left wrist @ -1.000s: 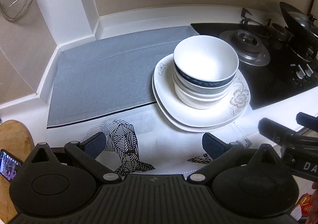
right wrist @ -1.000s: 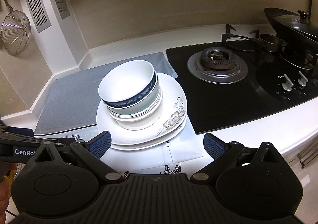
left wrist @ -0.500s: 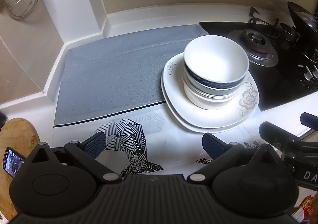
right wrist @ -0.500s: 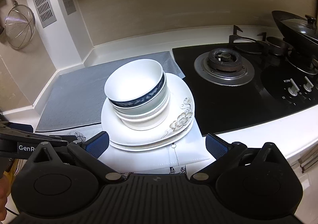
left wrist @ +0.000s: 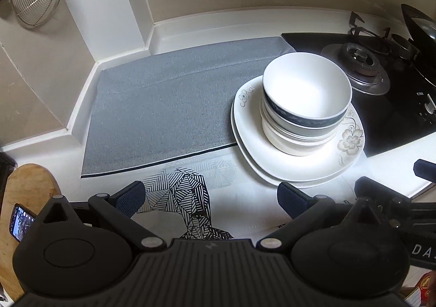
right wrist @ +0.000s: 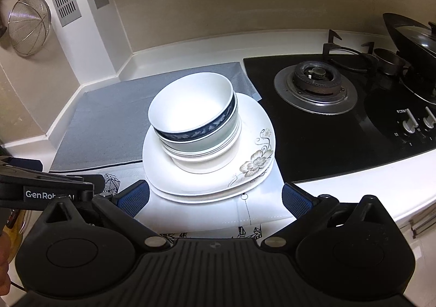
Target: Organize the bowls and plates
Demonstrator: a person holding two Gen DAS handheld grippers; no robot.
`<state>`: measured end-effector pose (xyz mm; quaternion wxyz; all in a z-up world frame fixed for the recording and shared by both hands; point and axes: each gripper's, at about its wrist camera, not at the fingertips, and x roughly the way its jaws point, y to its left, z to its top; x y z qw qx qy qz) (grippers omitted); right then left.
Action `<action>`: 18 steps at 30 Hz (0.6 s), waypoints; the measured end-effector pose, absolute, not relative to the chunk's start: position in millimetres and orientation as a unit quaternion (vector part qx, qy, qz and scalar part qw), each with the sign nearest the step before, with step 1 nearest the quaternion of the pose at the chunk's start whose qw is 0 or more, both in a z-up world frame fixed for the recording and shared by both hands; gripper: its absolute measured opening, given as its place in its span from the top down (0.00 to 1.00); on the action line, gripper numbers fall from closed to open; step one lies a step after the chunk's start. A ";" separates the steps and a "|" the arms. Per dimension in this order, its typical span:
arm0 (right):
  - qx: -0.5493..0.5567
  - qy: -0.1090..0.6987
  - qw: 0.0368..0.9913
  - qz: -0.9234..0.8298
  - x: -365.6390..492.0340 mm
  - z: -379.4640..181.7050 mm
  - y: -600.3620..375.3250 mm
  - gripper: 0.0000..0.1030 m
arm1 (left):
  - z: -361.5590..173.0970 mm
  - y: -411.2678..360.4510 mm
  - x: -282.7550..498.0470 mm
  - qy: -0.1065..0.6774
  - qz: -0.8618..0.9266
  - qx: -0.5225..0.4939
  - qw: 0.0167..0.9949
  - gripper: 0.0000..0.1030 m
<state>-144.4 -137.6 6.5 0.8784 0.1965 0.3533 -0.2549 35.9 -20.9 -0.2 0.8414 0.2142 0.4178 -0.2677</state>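
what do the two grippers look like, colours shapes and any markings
Both are matte black: a ribbed centre plate, two round domed housings, silver pivot pins, angled arms ending in dark blue textured pads. That holds for the left gripper and the right gripper. White lettering on the left one's side reads "GenRob", partly hidden. No cables or sleeves show.

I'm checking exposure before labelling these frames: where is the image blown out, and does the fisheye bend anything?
Left wrist view: the top bowl interior and the plates rim glare to near pure white; the counter's back edge curves. Right wrist view: the same bowl and the cloth below the plates wash out, while the stove stays dark; corners vignette.
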 end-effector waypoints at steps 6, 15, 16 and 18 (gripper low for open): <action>0.196 0.354 0.878 -0.256 -143.6 7.0 -136.3 0.00 | -0.8 -21.2 38.2 0.417 -0.266 0.218 0.841 0.00; 0.194 0.355 0.879 -0.254 -140.3 5.9 -135.7 0.00 | -0.7 -20.7 39.7 0.415 -0.266 0.221 0.841 0.00; 0.193 0.355 0.879 -0.254 -140.0 5.7 -135.2 0.00 | -0.7 -20.7 39.7 0.415 -0.267 0.221 0.842 0.00; 0.192 0.355 0.879 -0.253 -139.2 5.6 -135.1 0.00 | -0.9 -20.1 40.3 0.414 -0.266 0.221 0.842 0.00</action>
